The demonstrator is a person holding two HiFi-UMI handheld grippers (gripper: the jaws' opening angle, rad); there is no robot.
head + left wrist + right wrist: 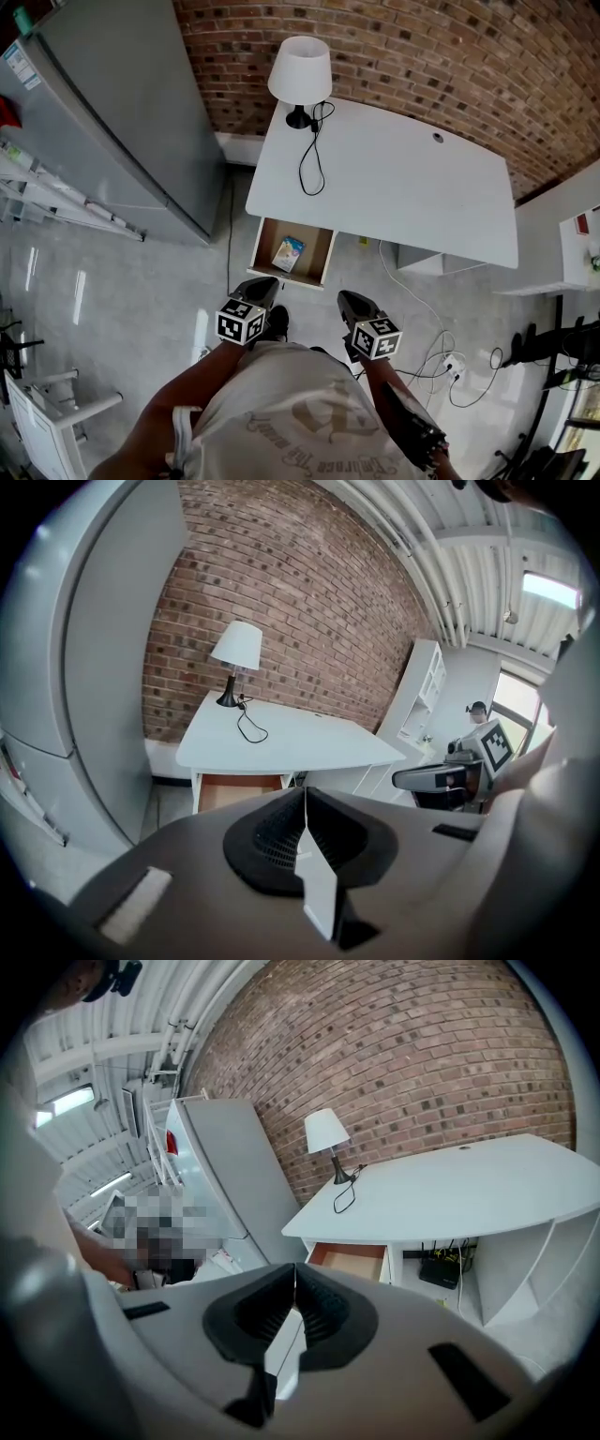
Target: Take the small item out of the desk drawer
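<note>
Hovering short of the open drawer (265, 246), both claws sit on its near side, neither touching it. The small item (289, 253), a flat light packet w/ blue & yellow print, lies on the drawer's wooden floor, approx mid-drawer and slightly tilted.

The left claw (262, 283) is just outside the drawer's front edge, toward its left corner, tips aimed at the drawer. The item lies beyond the tips, inside the drawer, apart from them. The right claw (350, 300) is just past the drawer's right front corner, farther from the item than the left one.

In the left gripper view the left claw (305, 797) is clenched, pads pressed together w/ nothing btwn them. The drawer (239, 789) shows above the tips as an open wooden box; the item can't be made out there. In the right gripper view the right claw (294, 1274) is likewise clenched & empty, w/ the drawer (352, 1262) ahead of it.

The drawer is pulled out from under the left end of the white tabletop (394, 178). Beyond the drawer, on the tabletop, stands a lamp (300, 75) w/ a white shade, its black cord (312, 159) looping toward the drawer side.
</note>
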